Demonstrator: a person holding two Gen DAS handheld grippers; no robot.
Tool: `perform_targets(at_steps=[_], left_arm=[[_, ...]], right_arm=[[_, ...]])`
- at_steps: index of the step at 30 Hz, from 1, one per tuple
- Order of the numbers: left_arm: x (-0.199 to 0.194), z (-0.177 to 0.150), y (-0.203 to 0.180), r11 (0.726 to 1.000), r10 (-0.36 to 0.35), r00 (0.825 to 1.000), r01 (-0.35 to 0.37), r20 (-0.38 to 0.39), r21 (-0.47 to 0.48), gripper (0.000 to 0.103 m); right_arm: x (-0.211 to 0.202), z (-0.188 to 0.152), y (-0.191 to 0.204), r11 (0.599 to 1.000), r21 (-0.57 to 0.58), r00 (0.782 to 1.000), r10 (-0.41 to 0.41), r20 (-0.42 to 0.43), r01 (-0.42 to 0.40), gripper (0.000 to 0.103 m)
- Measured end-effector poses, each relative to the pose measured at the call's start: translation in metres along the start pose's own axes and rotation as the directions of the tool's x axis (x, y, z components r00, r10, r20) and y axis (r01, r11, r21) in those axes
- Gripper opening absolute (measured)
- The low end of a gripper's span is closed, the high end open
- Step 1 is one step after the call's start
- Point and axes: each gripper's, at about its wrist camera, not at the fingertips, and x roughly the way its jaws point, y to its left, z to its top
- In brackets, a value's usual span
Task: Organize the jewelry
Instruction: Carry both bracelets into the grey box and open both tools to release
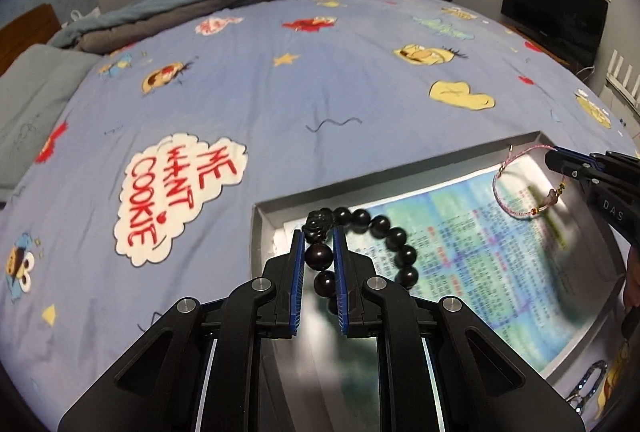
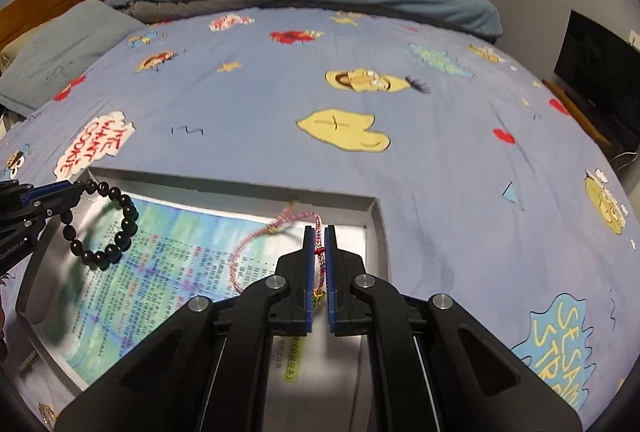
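Black jaws of the left gripper [image 1: 318,256] pinch one large bead of the dark bead bracelet [image 1: 360,248], which dangles above the grey tray [image 1: 264,228] on the bed. Those beads look hard, smooth and fairly weighty, so a bead's middle seems the safest hold. From the right wrist, the right gripper [image 2: 319,260] clamps tight on the pink cord bracelet [image 2: 256,248], also over the tray: light, limp, best held by the cord itself.

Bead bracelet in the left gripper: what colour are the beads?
Glossy black, possibly very dark brown. The bead bracelet shows best in the left wrist view.
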Motion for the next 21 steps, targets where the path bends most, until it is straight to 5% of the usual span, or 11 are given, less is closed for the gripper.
perform_targets(at_steps=[15, 17, 19, 21], left_arm=[[0.017, -0.013, -0.021, 0.995, 0.034, 0.999, -0.031, -0.04, 0.092, 0.015], [0.017, -0.014, -0.023, 0.994, 0.047, 0.998, -0.042, -0.044, 0.1, 0.02], [0.015, -0.015, -0.022, 0.994, 0.049, 0.998, -0.045, -0.037, 0.095, 0.034], [0.01, -0.015, -0.02, 0.995, 0.05, 0.999, -0.048, -0.02, 0.086, 0.041]], right_arm=[[0.014, -0.004, 0.01, 0.999, -0.045, 0.998, -0.007, -0.056, 0.004, 0.005], [0.013, -0.004, 0.01, 0.999, -0.045, 0.998, -0.007, -0.054, 0.004, 0.015], [0.009, -0.003, 0.009, 0.999, -0.039, 0.999, -0.004, -0.039, 0.003, 0.038], [0.002, -0.003, 0.008, 0.999, -0.04, 1.0, -0.009, -0.018, 0.008, 0.045]])
